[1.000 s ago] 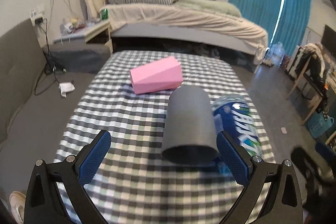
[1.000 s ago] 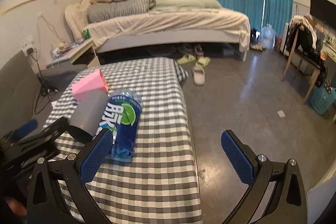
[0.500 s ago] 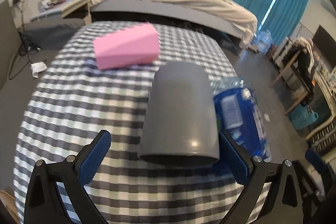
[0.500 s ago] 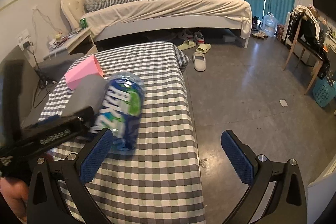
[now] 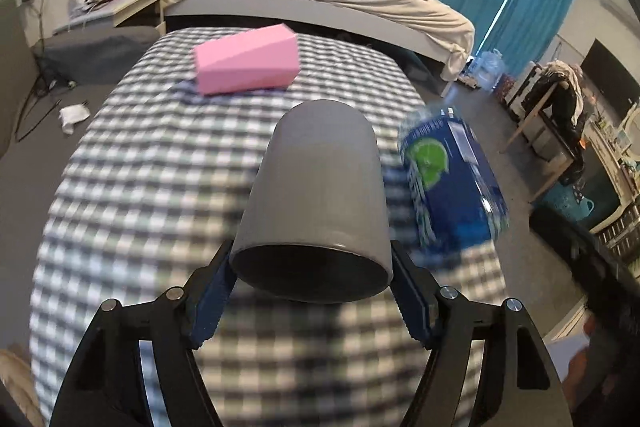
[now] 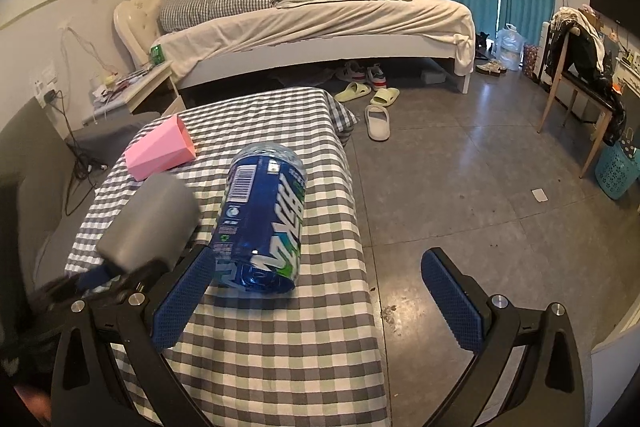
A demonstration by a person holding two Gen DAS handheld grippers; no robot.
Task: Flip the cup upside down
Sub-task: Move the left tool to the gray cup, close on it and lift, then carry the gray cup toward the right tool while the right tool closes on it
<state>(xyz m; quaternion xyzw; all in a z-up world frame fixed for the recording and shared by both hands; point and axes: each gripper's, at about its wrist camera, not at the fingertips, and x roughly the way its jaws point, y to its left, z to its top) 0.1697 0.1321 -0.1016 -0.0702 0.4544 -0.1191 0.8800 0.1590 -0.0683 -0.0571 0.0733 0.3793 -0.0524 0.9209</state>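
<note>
A grey cup [image 5: 320,195] lies on its side on the checked tablecloth [image 5: 152,187], its open mouth facing my left gripper. My left gripper [image 5: 312,279] is shut on the cup at its rim, with a blue pad on either side. In the right wrist view the cup [image 6: 152,223] shows at the left, held by the left gripper. My right gripper [image 6: 320,291] is open and empty, over the table's right edge beside the bottle.
A blue-labelled plastic bottle [image 5: 452,179] lies on its side just right of the cup, also seen in the right wrist view [image 6: 262,215]. A pink box [image 5: 248,65] lies farther back on the table. The table's right edge drops to the floor [image 6: 460,195]. A bed [image 6: 320,23] stands behind.
My left gripper moved forward around the cup and closed on its rim. The bottle rolled slightly. The right gripper stayed open with little movement.
</note>
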